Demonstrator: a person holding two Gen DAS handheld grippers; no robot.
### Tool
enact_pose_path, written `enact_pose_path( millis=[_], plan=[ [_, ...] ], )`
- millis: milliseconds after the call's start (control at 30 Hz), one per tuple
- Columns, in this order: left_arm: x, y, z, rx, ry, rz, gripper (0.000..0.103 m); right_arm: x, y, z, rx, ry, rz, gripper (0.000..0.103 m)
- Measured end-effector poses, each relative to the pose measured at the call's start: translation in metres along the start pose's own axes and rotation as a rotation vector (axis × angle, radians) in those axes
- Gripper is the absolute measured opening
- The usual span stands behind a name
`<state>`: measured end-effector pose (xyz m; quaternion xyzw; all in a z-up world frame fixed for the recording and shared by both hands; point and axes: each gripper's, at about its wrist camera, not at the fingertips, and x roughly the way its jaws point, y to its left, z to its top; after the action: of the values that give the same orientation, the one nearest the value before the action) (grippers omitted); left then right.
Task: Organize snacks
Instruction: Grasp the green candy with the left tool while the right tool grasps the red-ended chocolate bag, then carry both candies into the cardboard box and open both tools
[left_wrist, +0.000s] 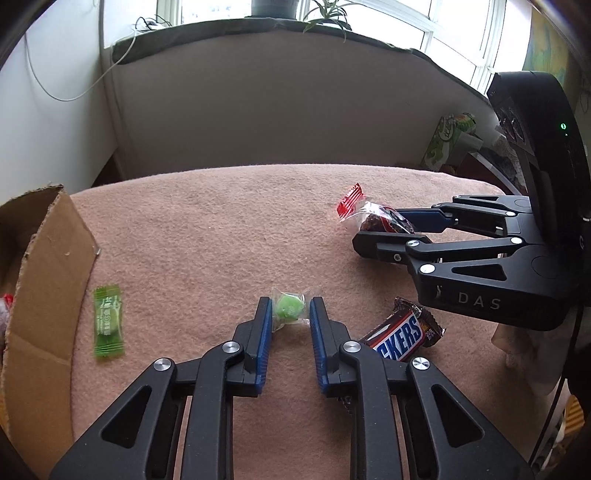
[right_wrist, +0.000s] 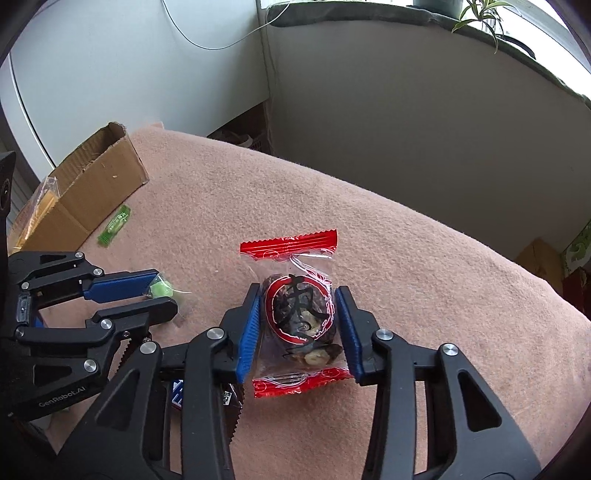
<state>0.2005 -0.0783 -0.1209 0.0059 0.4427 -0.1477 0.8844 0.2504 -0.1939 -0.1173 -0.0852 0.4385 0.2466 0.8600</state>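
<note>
My left gripper (left_wrist: 290, 312) is open, its blue pads on either side of a round green candy in a clear wrapper (left_wrist: 289, 307), which lies on the pink blanket (left_wrist: 221, 229). My right gripper (right_wrist: 295, 310) is open around a red-edged clear packet of dark dried fruit (right_wrist: 297, 314), close to its sides. That packet also shows in the left wrist view (left_wrist: 373, 216). A Snickers bar (left_wrist: 400, 336) lies right of the left gripper. A flat green candy (left_wrist: 108, 323) lies near the cardboard box (left_wrist: 40, 280).
The cardboard box (right_wrist: 92, 184) at the blanket's left edge holds some snack packets. A beige wall panel (left_wrist: 277, 110) stands behind the blanket. A green tissue box (left_wrist: 448, 142) sits at the far right. A cable hangs on the wall.
</note>
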Motion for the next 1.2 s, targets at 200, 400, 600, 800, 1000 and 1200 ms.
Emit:
enact_pose_path(
  millis=[200,400,600,800,1000,1200],
  plan=[
    [-0.011,0.002,-0.003,-0.009,-0.019,-0.005,0.018,-0.016,-0.003,-0.005,0.016,-0.023,-0.016,0.040],
    [-0.036,0.006,-0.004,-0.011,-0.068,-0.001,0.018,-0.041,0.001,-0.003,0.019,-0.062,-0.023,0.040],
    [-0.069,0.018,-0.005,-0.012,-0.120,0.013,0.018,-0.068,0.021,0.005,-0.006,-0.107,-0.018,0.040],
    [-0.101,0.034,-0.006,-0.025,-0.169,0.046,0.018,-0.084,0.052,0.022,-0.052,-0.143,0.008,0.040],
    [-0.132,0.063,-0.008,-0.071,-0.222,0.083,0.018,-0.087,0.091,0.042,-0.103,-0.163,0.037,0.040],
    [-0.154,0.102,-0.009,-0.120,-0.253,0.146,0.018,-0.081,0.128,0.066,-0.128,-0.174,0.083,0.040]
  ],
)
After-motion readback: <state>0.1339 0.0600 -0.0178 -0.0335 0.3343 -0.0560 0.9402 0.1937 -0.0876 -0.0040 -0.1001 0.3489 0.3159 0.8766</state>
